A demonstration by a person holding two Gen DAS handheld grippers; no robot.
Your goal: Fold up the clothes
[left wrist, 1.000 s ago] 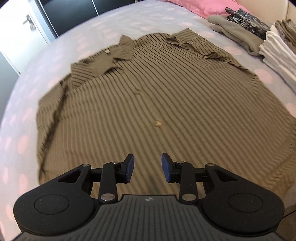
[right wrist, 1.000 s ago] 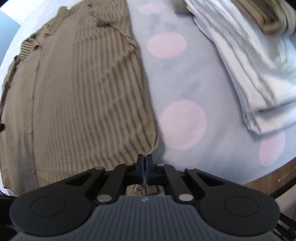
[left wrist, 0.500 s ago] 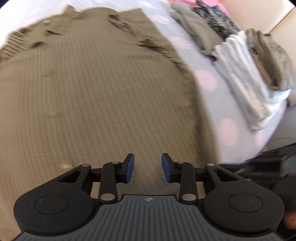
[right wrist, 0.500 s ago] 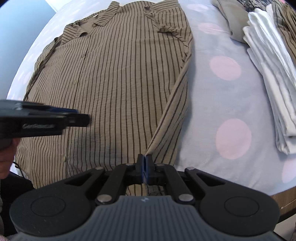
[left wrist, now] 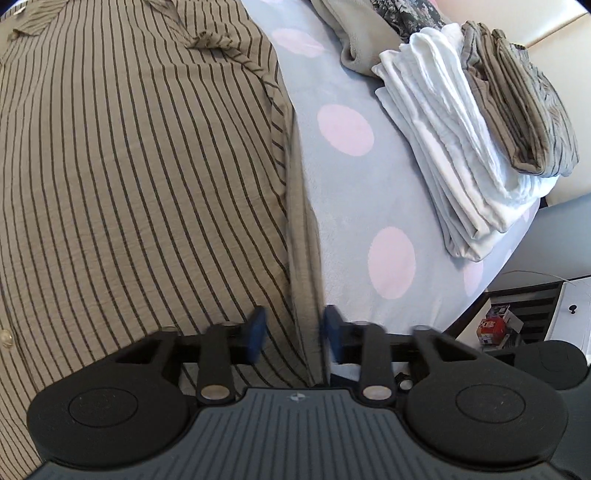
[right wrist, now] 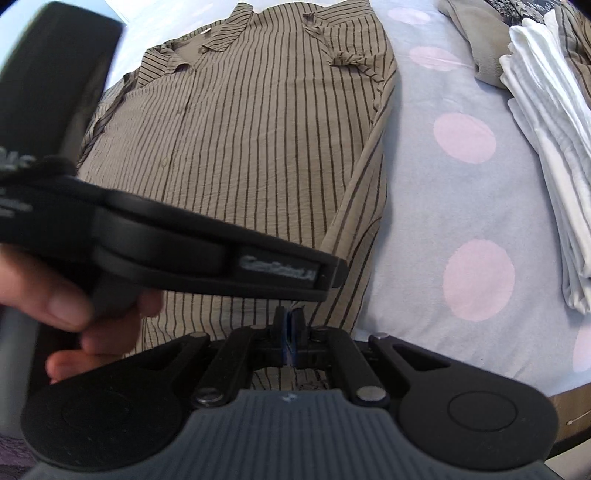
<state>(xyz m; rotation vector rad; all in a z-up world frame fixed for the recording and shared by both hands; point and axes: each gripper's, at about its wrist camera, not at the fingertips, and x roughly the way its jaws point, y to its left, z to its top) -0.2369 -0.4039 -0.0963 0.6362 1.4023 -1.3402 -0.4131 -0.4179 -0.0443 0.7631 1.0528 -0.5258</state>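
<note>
A: Item one, striped shirt [right wrist: 258,155]?
B: Olive-brown with dark stripes, laid button-side up on the polka-dot bedspread [right wrist: 424,192], collar toward 12 o'clock. Its right side edge is lifted into a ridge running to 6 o'clock.

A: Right tool [right wrist: 289,325]?
B: Pressed closed on the shirt's lower right hem, fabric pinched between the blue pads. Only the right view shows this grip.

A: Left tool [left wrist: 293,330]?
B: Blue pads set wide, straddling the raised shirt edge without pinching it. The right view shows it from the side, crossing from 9 o'clock, with the person's hand [right wrist: 74,306] on its handle.

A: Other stock?
B: Folded white clothes [left wrist: 454,147] at 2 o'clock, a folded grey-striped garment [left wrist: 517,103] on top, a grey garment [left wrist: 354,33] beyond. The left view alone shows a shelf with boxes [left wrist: 498,325] off the bed's edge.
</note>
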